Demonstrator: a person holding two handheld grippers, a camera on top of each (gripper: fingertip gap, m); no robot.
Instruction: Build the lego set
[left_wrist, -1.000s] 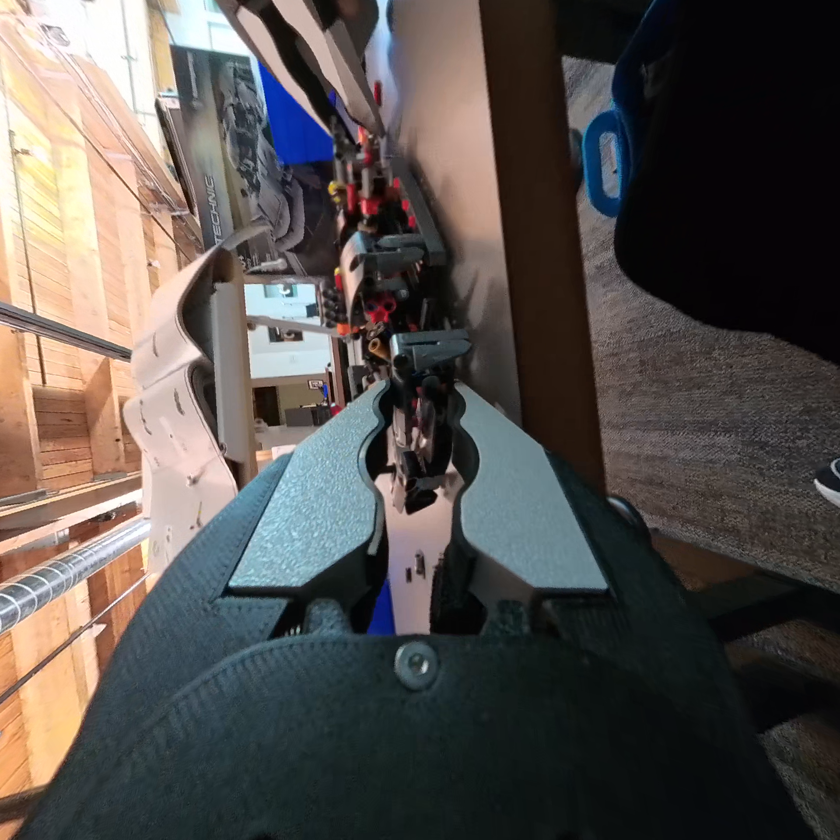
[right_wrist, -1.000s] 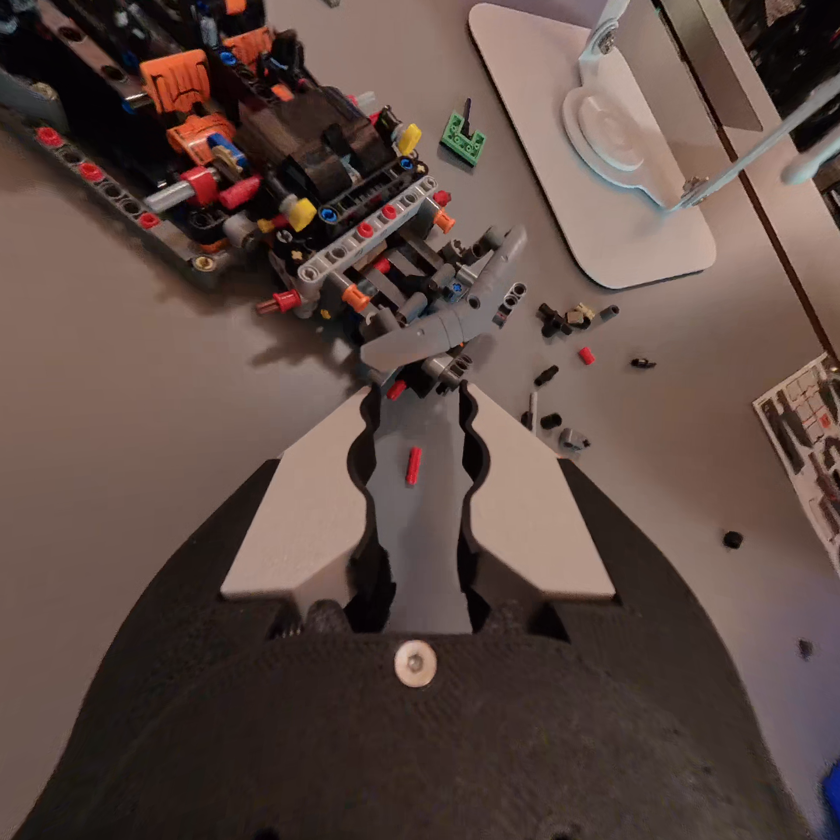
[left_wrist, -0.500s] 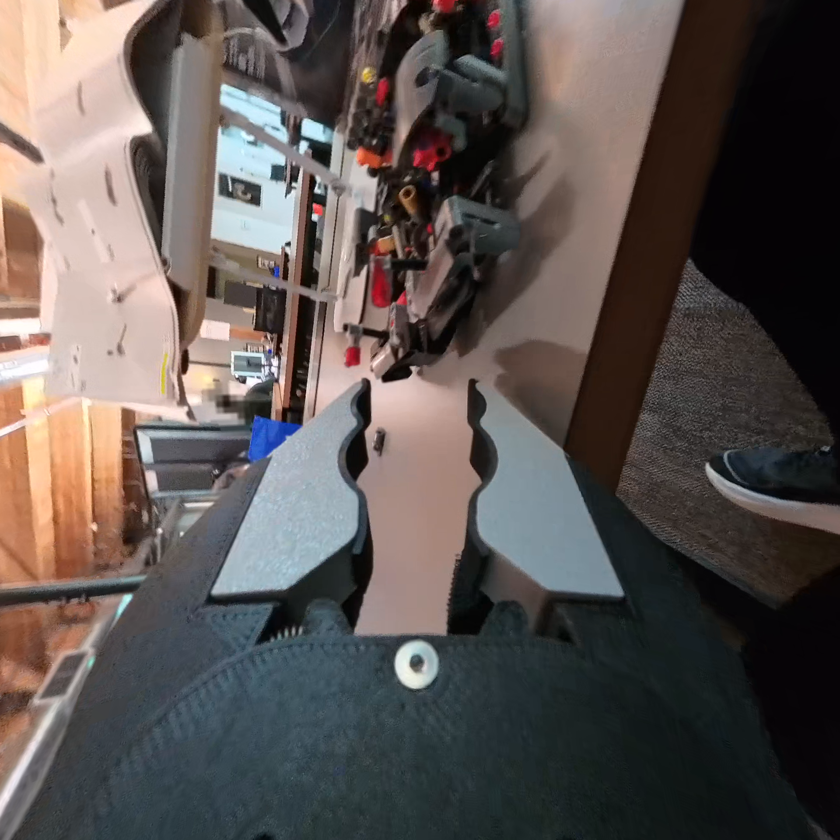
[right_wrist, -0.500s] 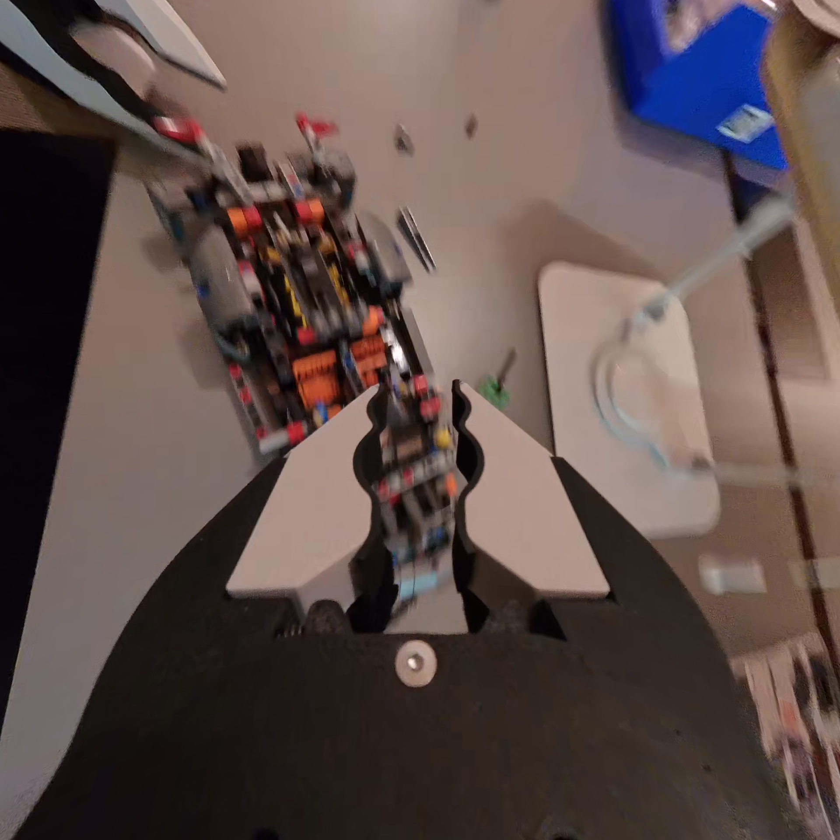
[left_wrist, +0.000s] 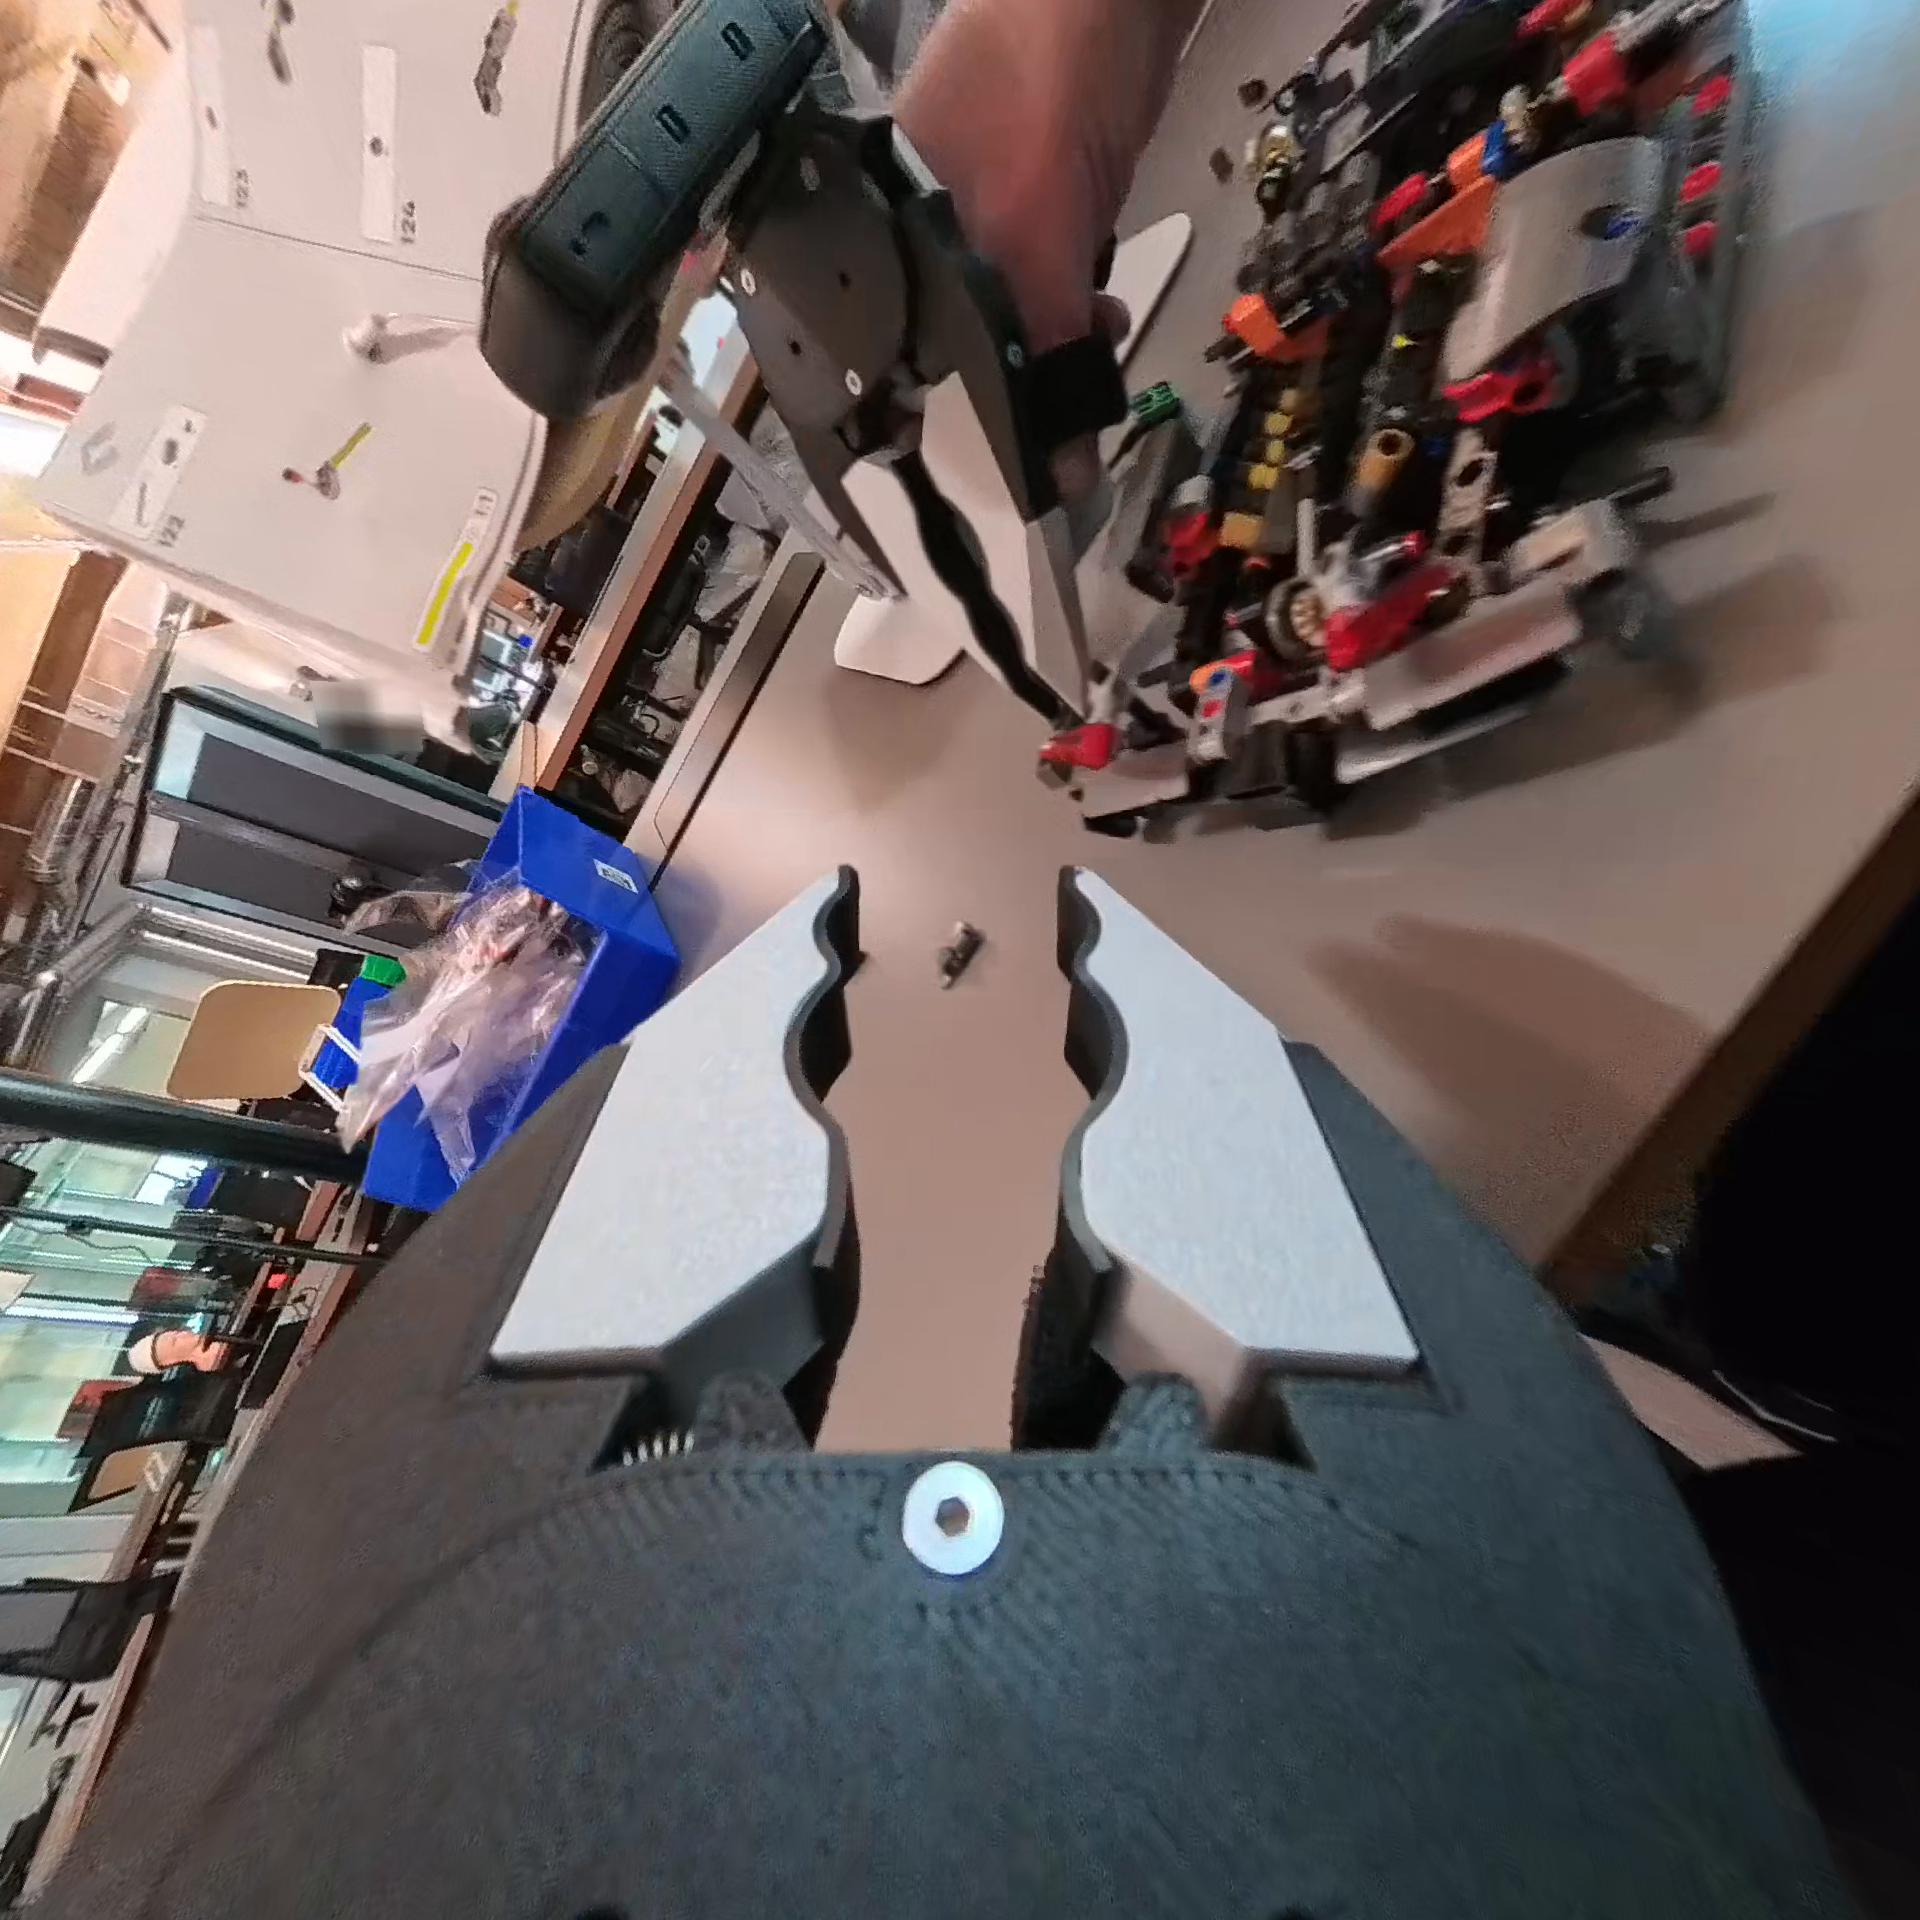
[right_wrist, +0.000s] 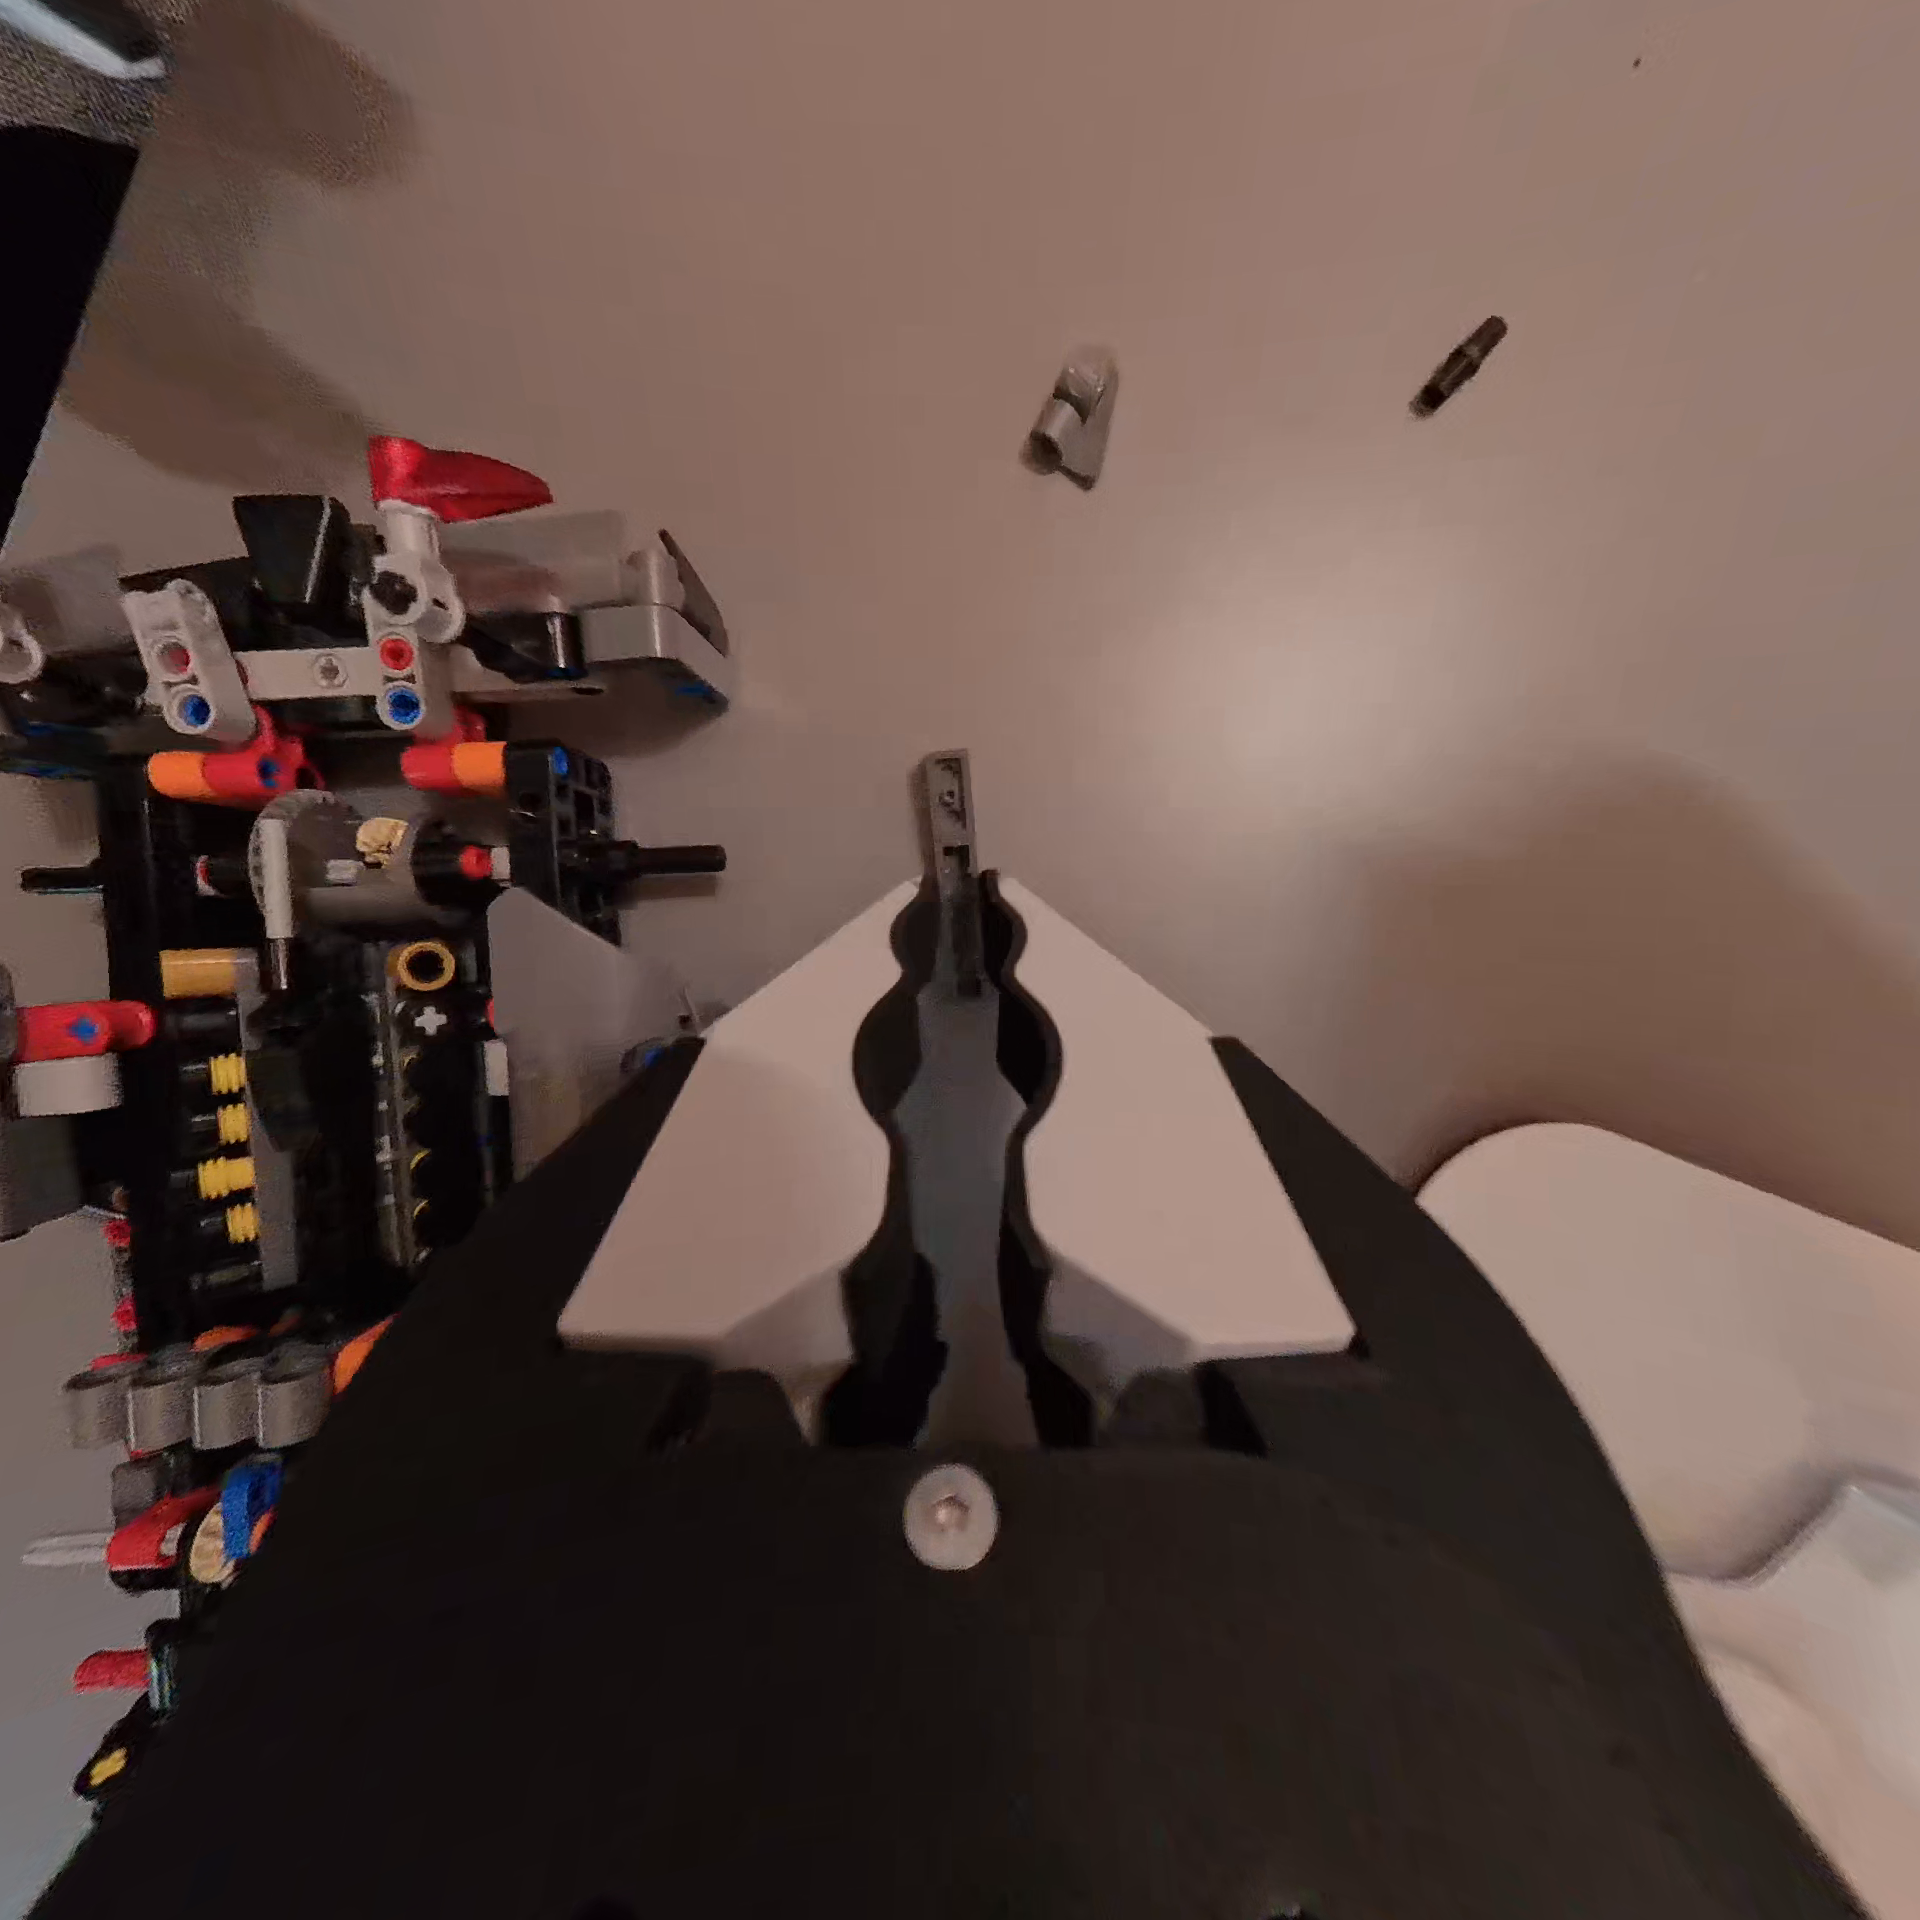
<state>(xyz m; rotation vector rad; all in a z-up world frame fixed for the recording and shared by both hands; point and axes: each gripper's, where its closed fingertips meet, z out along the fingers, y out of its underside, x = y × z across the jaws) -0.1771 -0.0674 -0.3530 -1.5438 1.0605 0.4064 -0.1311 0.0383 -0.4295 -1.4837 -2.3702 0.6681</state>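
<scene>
Two grippers in play. Right gripper (right_wrist: 951, 883) pinched onto thin grey beam (right_wrist: 948, 821), held just beside lego chassis (right_wrist: 312, 935) on table (right_wrist: 1351, 623). Left gripper (left_wrist: 958, 909) spread wide, empty, above small dark pin (left_wrist: 956, 938). Beam likely light, rigid, slippery: grip flat faces mid-length.

We note the left gripper (left_wrist: 958, 914): textured black printed body, two pale grey fingers (left_wrist: 707, 1132) with wavy black inner edges, one silver hex screw (left_wrist: 952, 1535) at centre. The right gripper (right_wrist: 954, 883) matches: black shell, whitish fingers (right_wrist: 1132, 1122), scalloped dark pads, a silver screw (right_wrist: 948, 1515). The person's finger (left_wrist: 1070, 379) wears a black band.
</scene>
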